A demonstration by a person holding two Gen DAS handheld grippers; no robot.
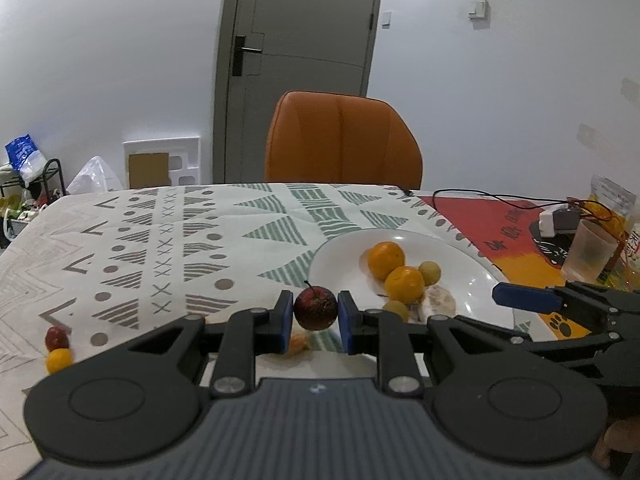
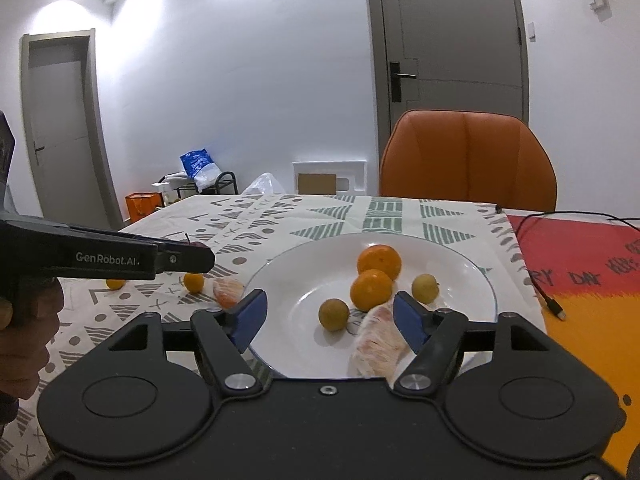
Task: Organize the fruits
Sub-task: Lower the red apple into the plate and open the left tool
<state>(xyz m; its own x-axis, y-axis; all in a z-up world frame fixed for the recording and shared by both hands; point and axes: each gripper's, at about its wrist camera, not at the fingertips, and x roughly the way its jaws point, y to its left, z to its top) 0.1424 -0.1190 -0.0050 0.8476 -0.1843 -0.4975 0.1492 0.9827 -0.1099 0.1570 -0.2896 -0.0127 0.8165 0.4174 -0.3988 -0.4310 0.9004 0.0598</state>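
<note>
My left gripper (image 1: 315, 316) is shut on a small dark red apple (image 1: 315, 308), held above the table just left of the white plate (image 1: 340, 256). The plate (image 2: 280, 280) holds two oranges (image 2: 379, 261), two small yellow-green fruits (image 2: 333, 314) and a peeled citrus piece (image 2: 376, 344). My right gripper (image 2: 328, 318) is open and empty over the plate's near edge. On the cloth left of the plate lie a peeled segment (image 2: 227, 292), small oranges (image 2: 193, 282) and, in the left wrist view, a red fruit (image 1: 56, 338) with a yellow one (image 1: 59, 360).
An orange chair (image 1: 343, 144) stands behind the table. At the right are a plastic cup (image 1: 590, 252), a charger with black cable (image 1: 556, 220) and a snack bag (image 1: 612, 200). A USB cable end (image 2: 554, 306) lies right of the plate.
</note>
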